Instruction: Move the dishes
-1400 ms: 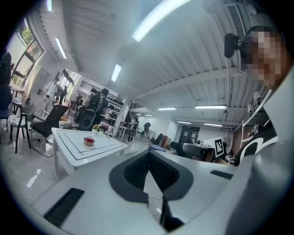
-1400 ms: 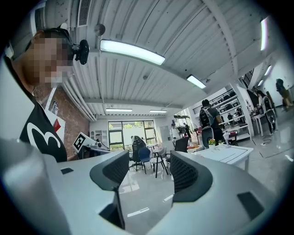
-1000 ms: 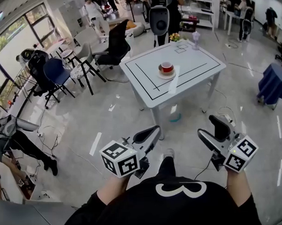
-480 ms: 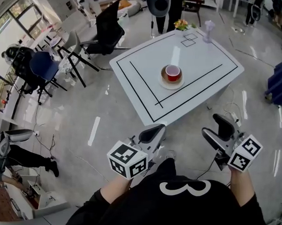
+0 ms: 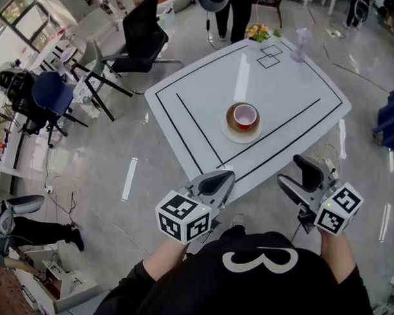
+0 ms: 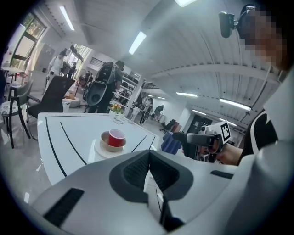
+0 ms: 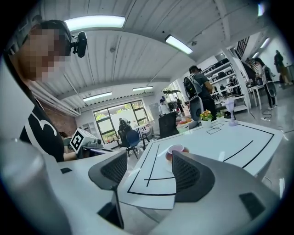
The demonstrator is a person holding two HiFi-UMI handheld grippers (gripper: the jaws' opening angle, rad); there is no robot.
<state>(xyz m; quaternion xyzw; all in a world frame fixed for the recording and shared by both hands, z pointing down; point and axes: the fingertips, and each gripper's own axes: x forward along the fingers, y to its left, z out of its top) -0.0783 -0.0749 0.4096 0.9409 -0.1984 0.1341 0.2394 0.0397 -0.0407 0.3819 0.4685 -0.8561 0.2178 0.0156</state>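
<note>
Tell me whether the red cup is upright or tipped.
Upright: the red cup stands in the brown bowl with its open mouth facing up toward the head view.

**How things lie around my two claws**

The desk (image 5: pixel 188 102) stretches ahead of me, its near corner pointing between my claws. My left claw (image 5: pixel 215 183) hangs at the near edge, and my right claw (image 5: pixel 293 174) is to its right, just short of that edge and above the floor (image 5: pixel 88 183). Near the middle of the desk a plate (image 5: pixel 236 136) carries a bowl (image 5: pixel 230 118), and a cup (image 5: pixel 246 115) stands in the bowl. At the far right corner stands a vase (image 5: pixel 301 44), with flowers (image 5: pixel 260 32) to its left at the far edge. One chair (image 5: pixel 141 39) stands off the far left corner, another chair (image 5: pixel 49 94) farther left
</note>
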